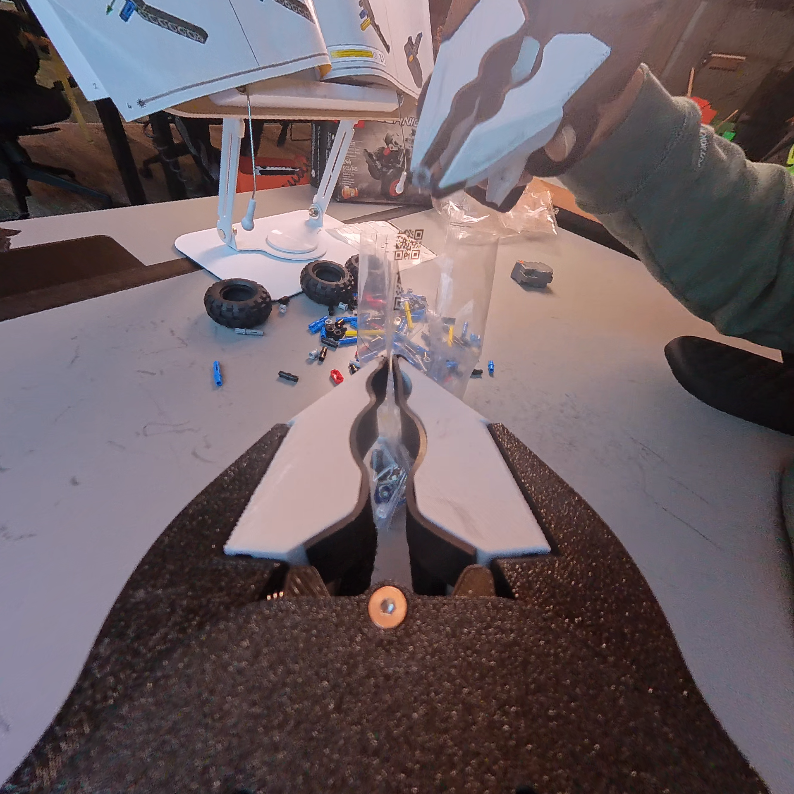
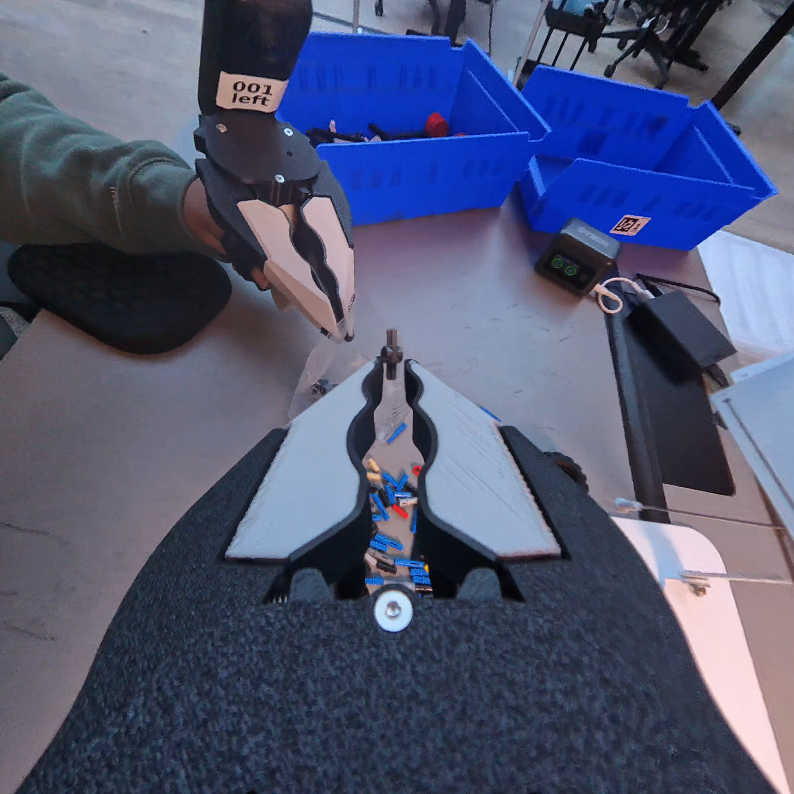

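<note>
The left gripper (image 1: 390,365) pinches a clear plastic bag (image 1: 466,309) of small pieces; the right gripper (image 2: 392,365), narrowly parted, grips a black connector (image 2: 391,353) and the bag's other end. Below, loose pins (image 1: 331,333) and black tyres (image 1: 237,300) litter the scuffed grey counter (image 1: 129,408). Beyond stand a white book stand (image 1: 240,240) and blue bins (image 2: 412,172)

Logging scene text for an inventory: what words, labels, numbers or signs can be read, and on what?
I won't copy writing; its carriers:
White label, left tongs: legible.
Sticker, right blue bin: blurred.
Kit box: partly legible.
Instruction booklet: page numbers, small.
Code sheet on table: no clear words.
</note>
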Motion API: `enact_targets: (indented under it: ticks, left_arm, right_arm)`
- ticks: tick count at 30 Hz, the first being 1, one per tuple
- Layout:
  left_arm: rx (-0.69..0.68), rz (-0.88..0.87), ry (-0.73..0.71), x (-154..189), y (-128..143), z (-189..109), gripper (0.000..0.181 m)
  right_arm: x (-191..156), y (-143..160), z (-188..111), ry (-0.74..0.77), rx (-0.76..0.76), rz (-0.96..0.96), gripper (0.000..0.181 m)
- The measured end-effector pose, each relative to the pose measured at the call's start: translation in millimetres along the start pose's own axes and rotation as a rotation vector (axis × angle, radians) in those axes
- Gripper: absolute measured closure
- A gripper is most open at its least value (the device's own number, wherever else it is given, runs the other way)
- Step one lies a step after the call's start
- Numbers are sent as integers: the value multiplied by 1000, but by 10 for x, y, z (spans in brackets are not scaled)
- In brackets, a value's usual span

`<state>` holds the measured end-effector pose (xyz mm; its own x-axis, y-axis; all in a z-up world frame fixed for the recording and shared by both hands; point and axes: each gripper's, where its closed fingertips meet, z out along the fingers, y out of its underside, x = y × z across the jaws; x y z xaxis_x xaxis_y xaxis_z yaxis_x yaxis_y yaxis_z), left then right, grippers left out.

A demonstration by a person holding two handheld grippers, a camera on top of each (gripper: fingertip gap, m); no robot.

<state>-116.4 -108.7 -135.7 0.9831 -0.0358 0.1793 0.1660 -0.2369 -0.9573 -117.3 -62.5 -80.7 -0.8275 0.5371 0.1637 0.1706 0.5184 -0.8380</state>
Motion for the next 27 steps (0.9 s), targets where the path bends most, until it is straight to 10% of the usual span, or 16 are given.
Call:
enact_targets:
  ticks: [7, 16, 27]
  left_arm:
    - [3, 0, 3, 10, -3, -1, 180]
    - [4, -4, 0, 3, 3, 6, 180]
    - [-1, -12, -3, -14, 31, 20, 180]
  right_arm:
    - [258, 296, -263, 125, 56, 156, 166]
    - [529, 2042, -590, 375, -387, 242, 181]
    - [392, 2124, -441, 303, -343, 258, 166]
